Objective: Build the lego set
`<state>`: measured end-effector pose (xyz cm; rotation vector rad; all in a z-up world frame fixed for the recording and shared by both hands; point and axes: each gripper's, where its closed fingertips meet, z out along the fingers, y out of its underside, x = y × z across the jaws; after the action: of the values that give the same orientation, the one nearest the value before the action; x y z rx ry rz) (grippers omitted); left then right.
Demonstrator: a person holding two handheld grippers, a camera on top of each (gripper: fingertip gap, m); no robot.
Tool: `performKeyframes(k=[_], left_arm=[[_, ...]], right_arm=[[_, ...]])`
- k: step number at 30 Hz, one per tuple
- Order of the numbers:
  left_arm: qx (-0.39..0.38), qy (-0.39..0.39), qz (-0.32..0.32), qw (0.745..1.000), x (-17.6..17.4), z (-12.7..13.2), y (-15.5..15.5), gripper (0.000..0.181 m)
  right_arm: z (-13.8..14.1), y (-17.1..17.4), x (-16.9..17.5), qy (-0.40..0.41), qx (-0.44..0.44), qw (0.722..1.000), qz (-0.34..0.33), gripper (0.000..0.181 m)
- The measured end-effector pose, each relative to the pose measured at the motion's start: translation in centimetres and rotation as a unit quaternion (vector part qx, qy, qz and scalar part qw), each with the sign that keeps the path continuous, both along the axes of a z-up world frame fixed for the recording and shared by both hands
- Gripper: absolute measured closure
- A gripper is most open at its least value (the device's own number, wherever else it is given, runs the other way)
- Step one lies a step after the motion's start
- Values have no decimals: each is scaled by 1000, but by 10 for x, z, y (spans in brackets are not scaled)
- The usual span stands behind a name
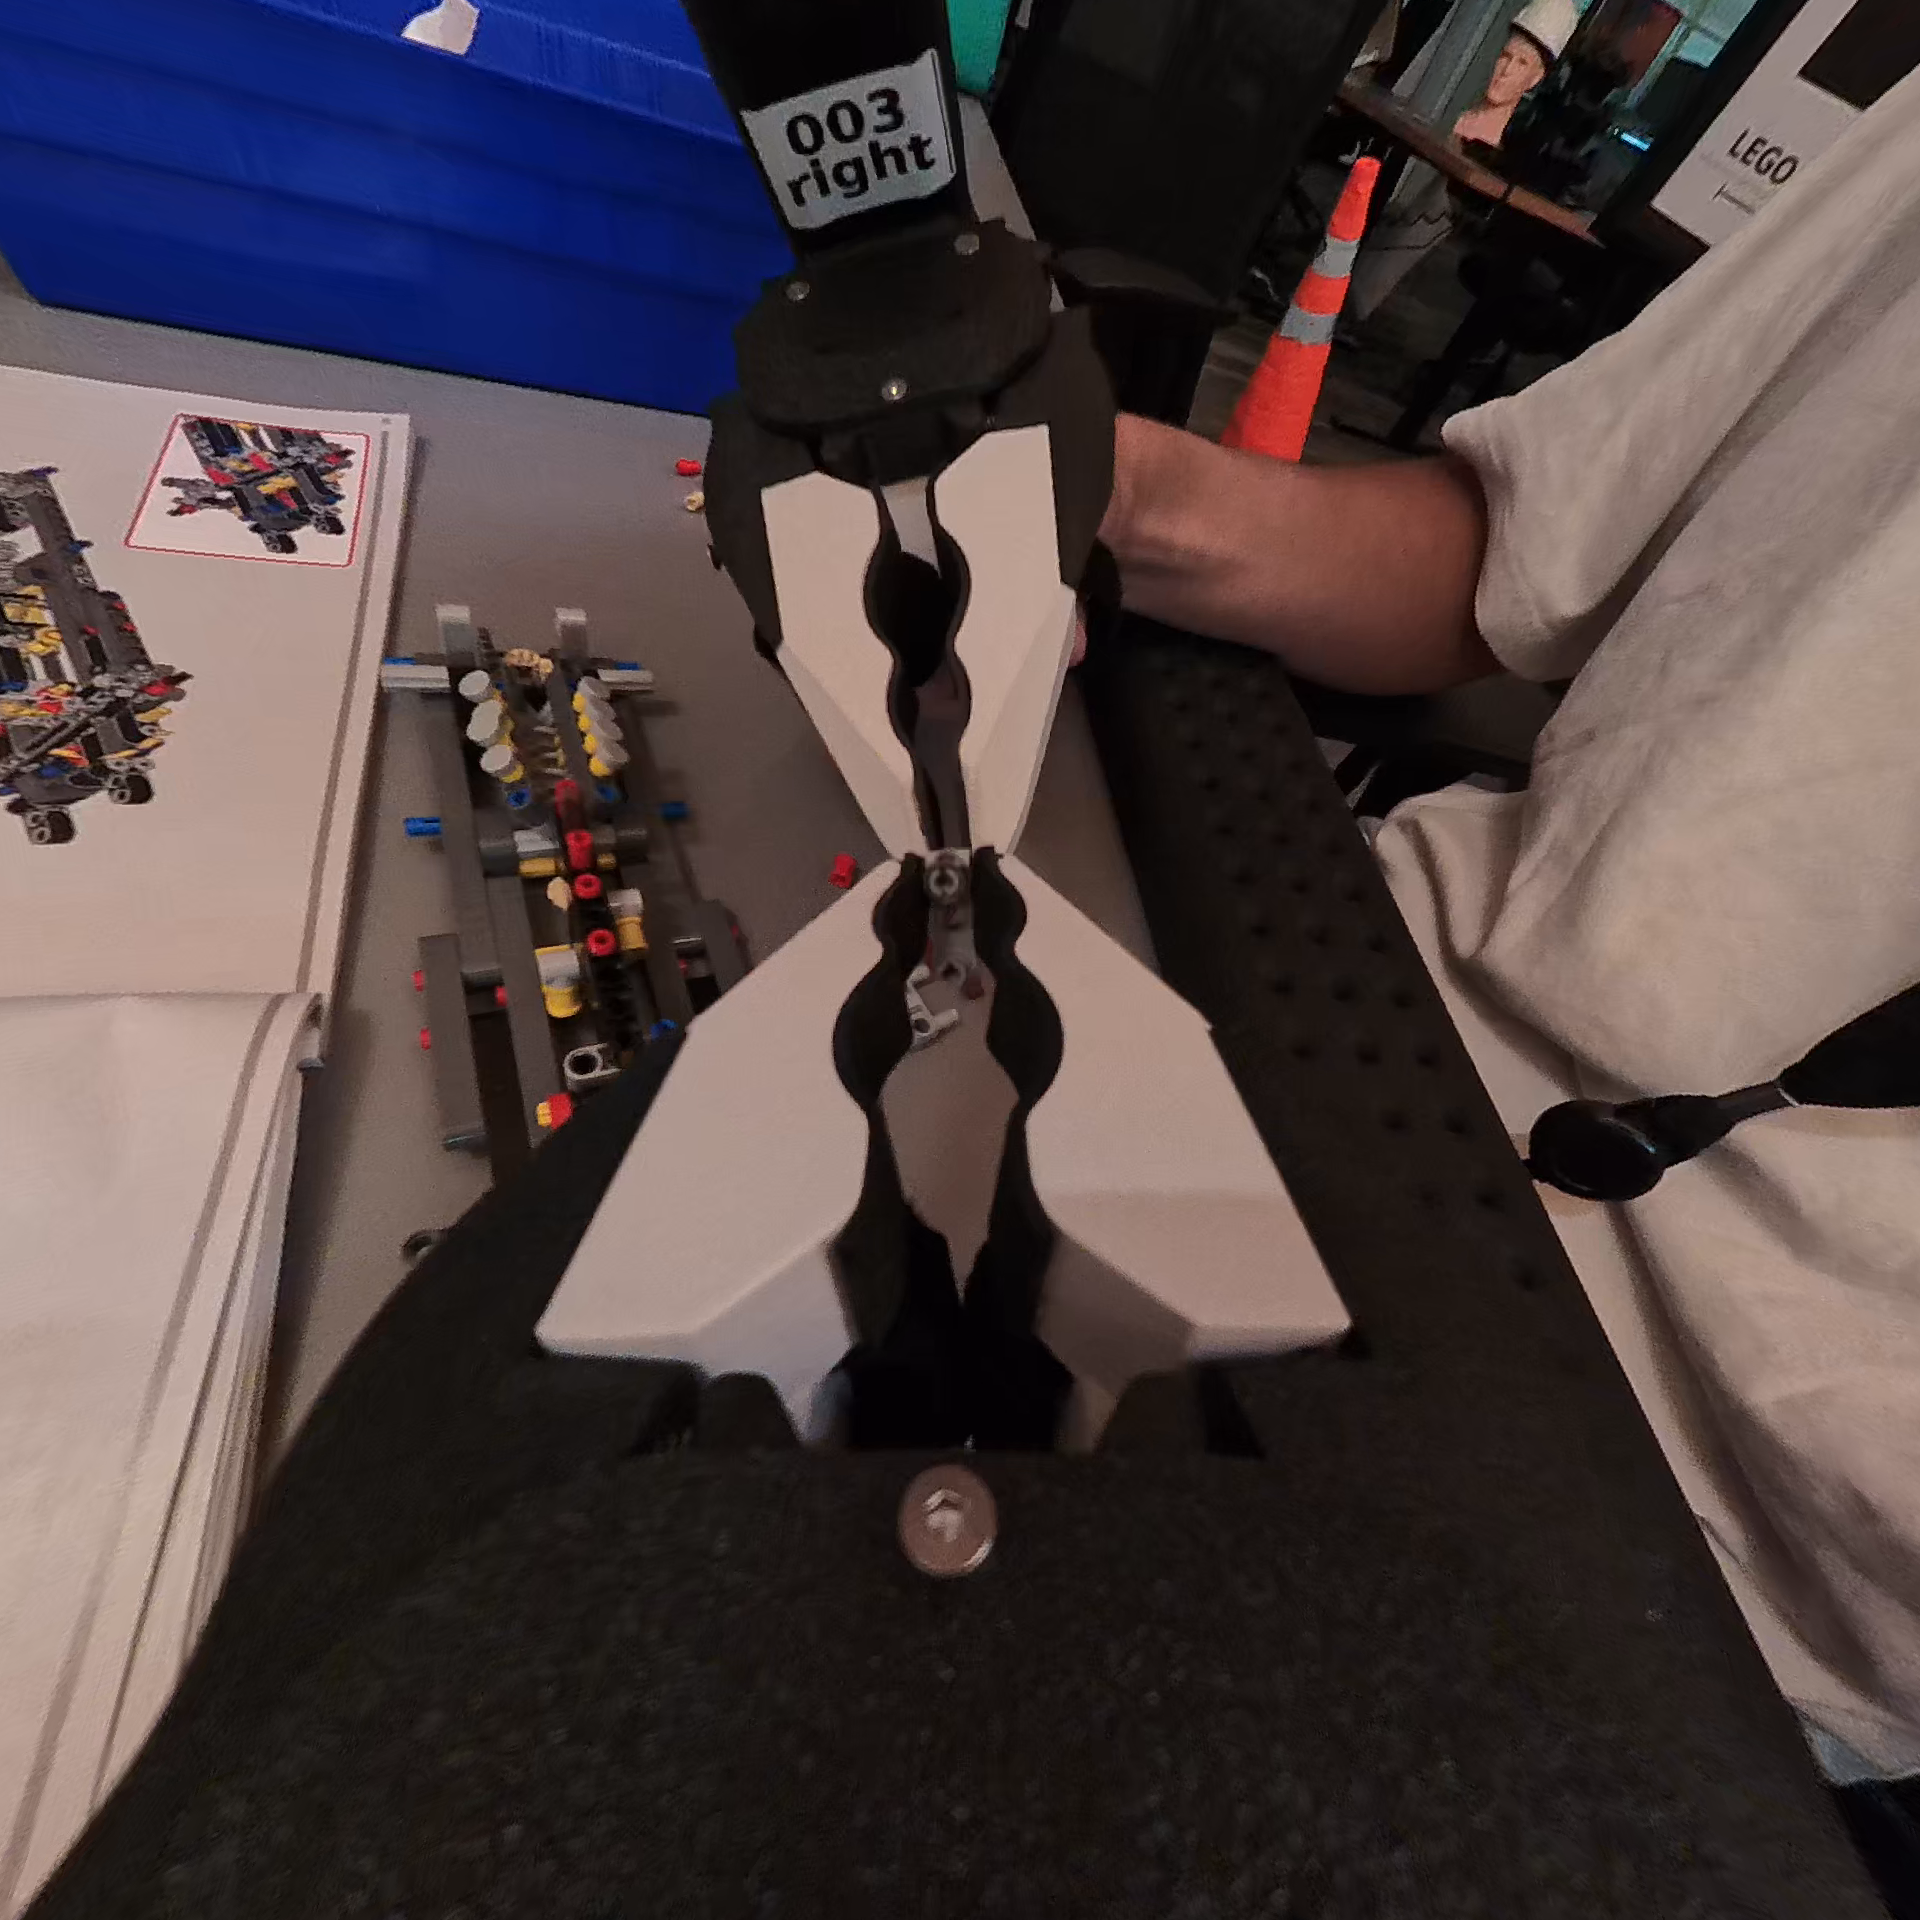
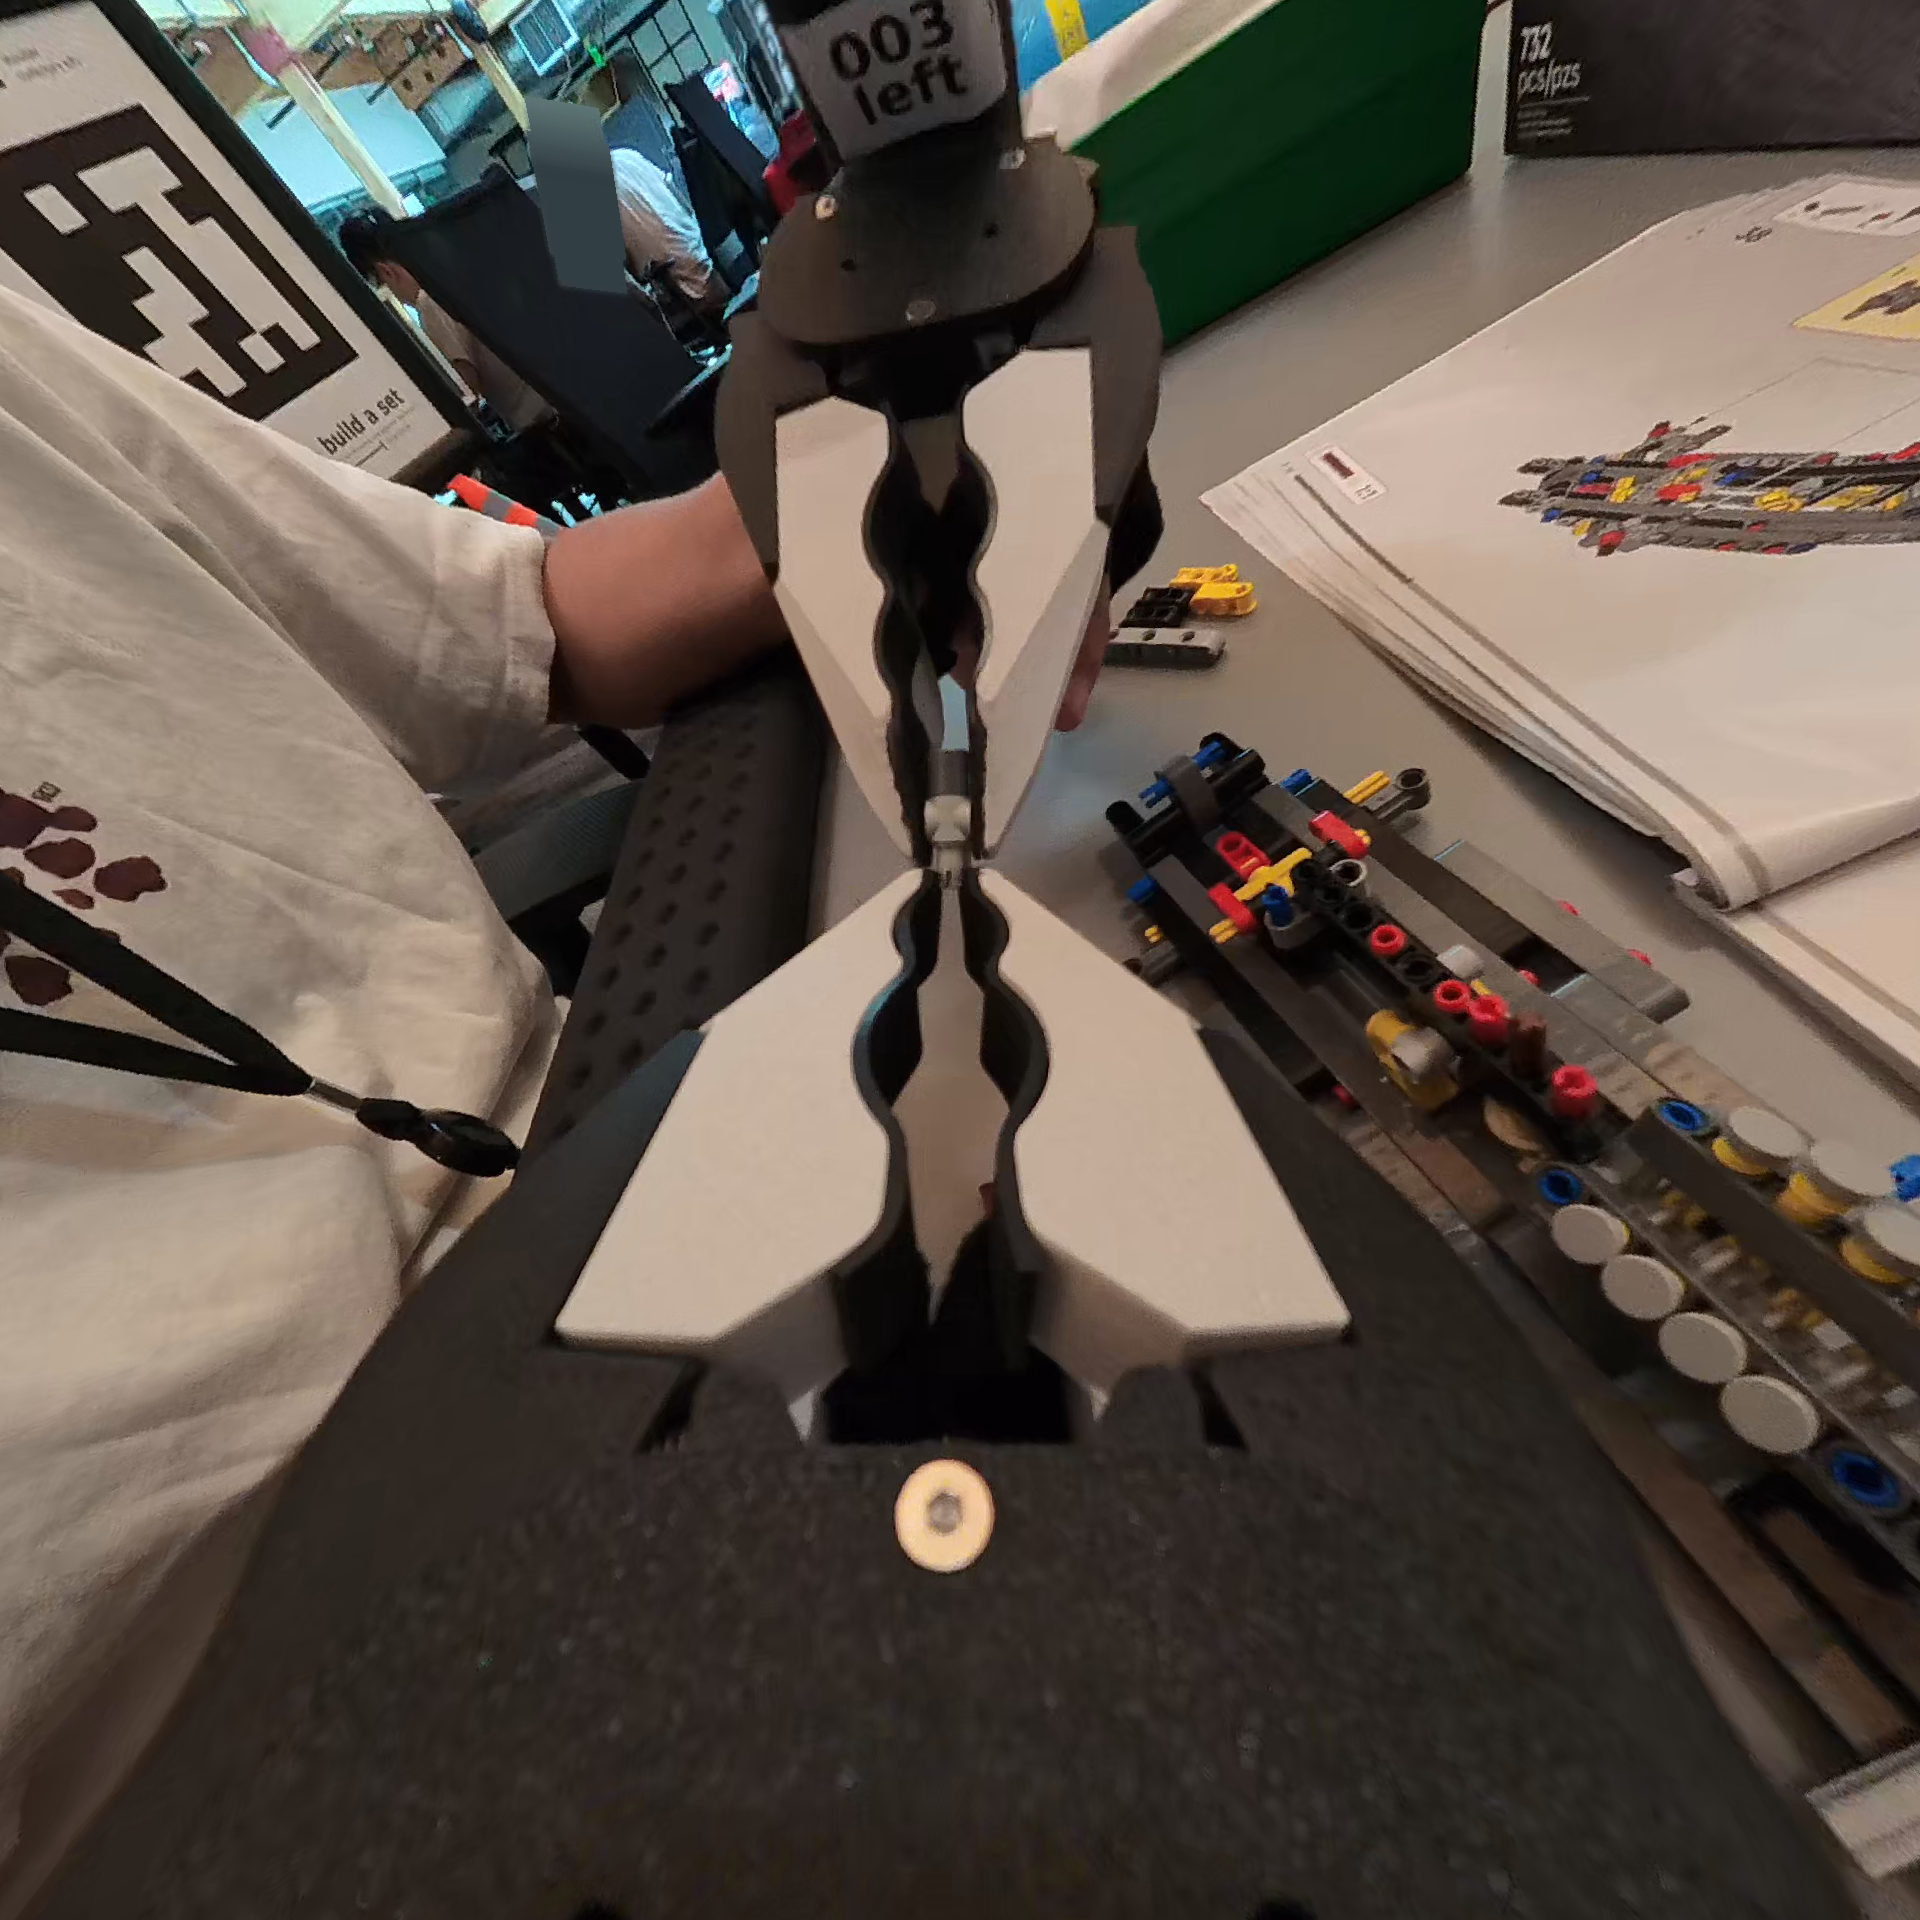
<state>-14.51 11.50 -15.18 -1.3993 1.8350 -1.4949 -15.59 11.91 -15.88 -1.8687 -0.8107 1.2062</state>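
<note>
My two grippers meet tip to tip in the air in front of a person's body. In the left wrist view my left gripper (image 1: 945, 868) is shut on a small light grey connector piece (image 1: 948, 912). My right gripper (image 1: 951, 831) comes in from above, shut on a thin dark grey piece (image 1: 938, 743) whose end touches the connector. In the right wrist view my right gripper (image 2: 948, 883) is shut at its tips, and my left gripper (image 2: 948, 844) opposite holds the light grey connector (image 2: 950, 824). The partly built dark grey chassis (image 1: 561, 862) lies on the table, also in the right wrist view (image 2: 1455, 987).
An open instruction booklet (image 1: 187, 675) (image 2: 1610, 571) lies beside the chassis. Loose pieces lie on the grey table (image 2: 1184, 613), and a red one (image 1: 842, 868). A blue bin (image 1: 364, 156) and a green box (image 2: 1278, 135) stand behind. The person's shirt (image 1: 1662, 831) is close. The grippers are tip to tip, or close to it.
</note>
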Motion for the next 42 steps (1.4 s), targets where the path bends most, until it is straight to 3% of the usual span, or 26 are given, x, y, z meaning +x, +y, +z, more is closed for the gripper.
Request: performKeyframes(k=[9, 14, 16, 20, 24, 29, 34, 36, 42], left_arm=[[-68, -28, -19, 997, -4, 18, -3, 174], [-80, -84, 24, 993, -3, 41, 15, 174], [-96, -104, 43, 989, -5, 53, 22, 174], [-84, -108, 73, 988, -3, 52, 31, 174], [-116, -112, 72, 984, 0, 53, 31, 175], [-119, -102, 68, 985, 2, 48, 27, 174], [-120, -96, 66, 986, 3, 45, 26, 174], [-119, -94, 70, 986, 4, 43, 28, 174], [-113, -96, 78, 986, 4, 43, 31, 174]], right_arm=[[22, -3, -1, 57, 14, 998, 8, 179], [34, 11, 26, 62, 63, 995, -54, 170], [27, 12, 43, 5, 84, 993, -87, 165], [-22, -16, 71, -233, 74, 965, -94, 158], [-45, -46, 88, -308, 72, 944, -92, 167], [-66, -57, 101, -309, 47, 947, -76, 164], [-69, -50, 109, -310, 87, 945, -48, 167], [-71, -48, 109, -298, 56, 952, -42, 166], [-75, -48, 106, -297, 35, 950, -87, 168]])
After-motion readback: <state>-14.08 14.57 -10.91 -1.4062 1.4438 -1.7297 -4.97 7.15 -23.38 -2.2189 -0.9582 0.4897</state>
